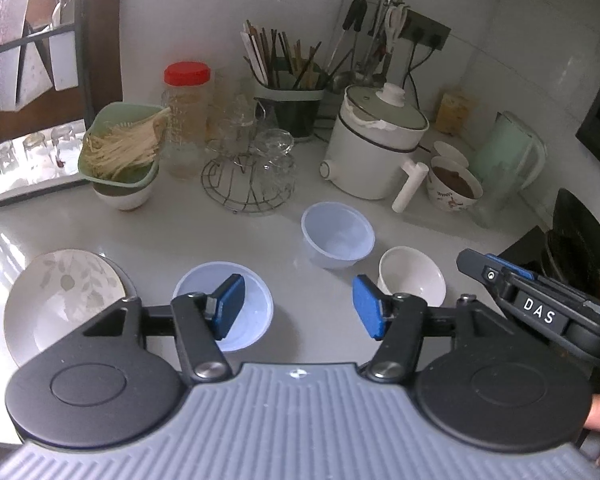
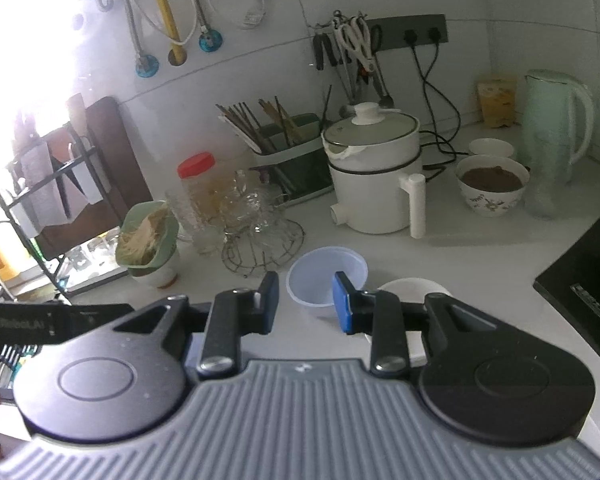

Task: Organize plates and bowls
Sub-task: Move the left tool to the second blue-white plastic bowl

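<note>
On the white counter lie a leaf-patterned plate (image 1: 60,292), a pale blue plastic bowl (image 1: 244,320) beside it, a second pale blue bowl (image 1: 338,236) farther back, and a small white bowl (image 1: 412,276) to its right. My left gripper (image 1: 299,306) is open and empty, its left pad over the near blue bowl. My right gripper (image 2: 305,304) is open and empty, just in front of the far blue bowl (image 2: 320,280); the white bowl (image 2: 412,288) is half hidden behind its right finger. The right gripper also shows in the left wrist view (image 1: 500,276).
At the back stand a white electric pot (image 1: 376,144), a chopstick holder (image 1: 292,92), a wire rack with glasses (image 1: 252,168), a red-lidded jar (image 1: 186,120), a green strainer on a bowl (image 1: 120,156), a bowl of brown food (image 1: 454,184), a kettle (image 1: 508,160). A dark stove (image 2: 580,292) lies right.
</note>
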`<act>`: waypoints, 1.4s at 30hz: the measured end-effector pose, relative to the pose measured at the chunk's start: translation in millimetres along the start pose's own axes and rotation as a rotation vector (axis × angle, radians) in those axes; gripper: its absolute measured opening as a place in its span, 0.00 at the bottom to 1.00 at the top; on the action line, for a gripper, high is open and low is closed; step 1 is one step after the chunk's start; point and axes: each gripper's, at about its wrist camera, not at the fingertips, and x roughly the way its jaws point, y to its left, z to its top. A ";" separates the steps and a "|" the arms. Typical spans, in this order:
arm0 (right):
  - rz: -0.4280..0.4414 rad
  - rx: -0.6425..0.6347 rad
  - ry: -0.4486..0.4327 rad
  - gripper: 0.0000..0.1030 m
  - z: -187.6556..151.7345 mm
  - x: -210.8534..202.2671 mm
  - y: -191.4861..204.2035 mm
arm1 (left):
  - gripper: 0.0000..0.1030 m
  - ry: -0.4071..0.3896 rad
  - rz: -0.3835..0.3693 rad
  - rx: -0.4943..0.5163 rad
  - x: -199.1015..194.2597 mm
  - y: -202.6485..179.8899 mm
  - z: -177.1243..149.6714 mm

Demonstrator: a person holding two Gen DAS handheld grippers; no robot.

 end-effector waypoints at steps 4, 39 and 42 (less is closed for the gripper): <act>-0.036 0.024 0.019 0.32 -11.9 -2.4 2.7 | 0.64 0.013 -0.002 0.003 -1.4 9.6 -5.0; -0.125 0.010 0.128 0.32 -34.9 23.5 5.3 | 0.64 0.075 -0.118 0.027 84.1 23.7 -8.9; -0.109 0.000 0.123 0.32 -30.1 35.7 -2.0 | 0.64 0.088 -0.120 0.030 104.9 16.6 -4.4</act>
